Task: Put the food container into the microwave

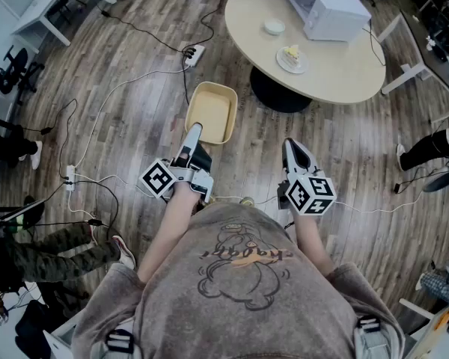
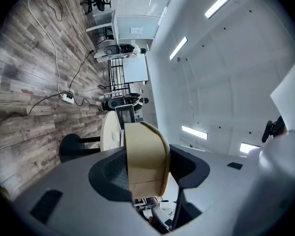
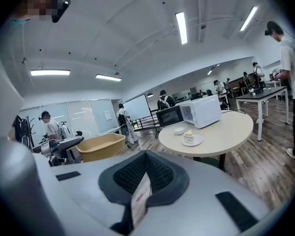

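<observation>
We have the container [image 1: 209,114] clamped in our left gripper [image 1: 194,131]. The jaws are closed on its near rim, one pad inside the wall and one outside. The tub juts out ahead of that gripper, over the floor [image 1: 135,103]. Our right gripper [image 1: 290,145] is off to the right of the left one and clear of the container. Its jaws are together with only a thin slit between them, and they hold nothing. The table [image 1: 352,77] stands well ahead of both grippers and to the right. On it are the microwave [image 1: 333,6], a plate [image 1: 292,60] with cake and a bowl [image 1: 274,27].
</observation>
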Demonstrator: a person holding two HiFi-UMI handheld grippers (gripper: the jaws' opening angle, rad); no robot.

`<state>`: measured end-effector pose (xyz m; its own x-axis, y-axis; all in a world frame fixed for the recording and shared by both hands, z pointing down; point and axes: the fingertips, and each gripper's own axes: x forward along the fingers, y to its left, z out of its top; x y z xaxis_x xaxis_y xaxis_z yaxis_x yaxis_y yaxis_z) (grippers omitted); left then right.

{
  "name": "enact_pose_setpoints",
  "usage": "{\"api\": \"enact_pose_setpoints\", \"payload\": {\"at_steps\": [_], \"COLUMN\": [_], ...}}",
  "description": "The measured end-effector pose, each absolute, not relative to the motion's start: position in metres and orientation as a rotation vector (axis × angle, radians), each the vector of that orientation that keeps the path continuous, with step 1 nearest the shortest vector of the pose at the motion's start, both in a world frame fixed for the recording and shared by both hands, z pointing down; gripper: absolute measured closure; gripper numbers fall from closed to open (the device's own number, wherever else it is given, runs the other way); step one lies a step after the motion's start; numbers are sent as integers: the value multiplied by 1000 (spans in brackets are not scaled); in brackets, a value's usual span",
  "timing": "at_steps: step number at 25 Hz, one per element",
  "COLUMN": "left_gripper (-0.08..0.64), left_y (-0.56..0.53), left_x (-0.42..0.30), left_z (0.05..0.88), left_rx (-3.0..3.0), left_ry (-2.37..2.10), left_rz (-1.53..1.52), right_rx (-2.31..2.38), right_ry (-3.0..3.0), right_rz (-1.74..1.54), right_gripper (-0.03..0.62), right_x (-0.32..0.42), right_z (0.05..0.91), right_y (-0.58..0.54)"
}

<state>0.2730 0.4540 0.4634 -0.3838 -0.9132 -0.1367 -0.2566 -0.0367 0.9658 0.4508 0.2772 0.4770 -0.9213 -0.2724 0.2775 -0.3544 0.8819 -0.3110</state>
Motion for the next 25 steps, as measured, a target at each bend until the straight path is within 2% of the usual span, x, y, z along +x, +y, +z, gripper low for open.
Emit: {"api": "enact_pose_setpoints", "payload": {"at_steps": [15,25], "left_gripper": [330,330], "left_y": [449,442], "left_x": [279,309], "left_z": [465,472], "left_rx": [1218,1211], "left_ry": [-1639,-1669], "left_rz": [-1497,-1554], "right_rx": [509,374], "right_ry": [-2813,-2828], "right_rz": [585,553], "right_gripper": [592,592], "right_x": [463,478], "right_z": [479,492], "right_y": [264,252]}}
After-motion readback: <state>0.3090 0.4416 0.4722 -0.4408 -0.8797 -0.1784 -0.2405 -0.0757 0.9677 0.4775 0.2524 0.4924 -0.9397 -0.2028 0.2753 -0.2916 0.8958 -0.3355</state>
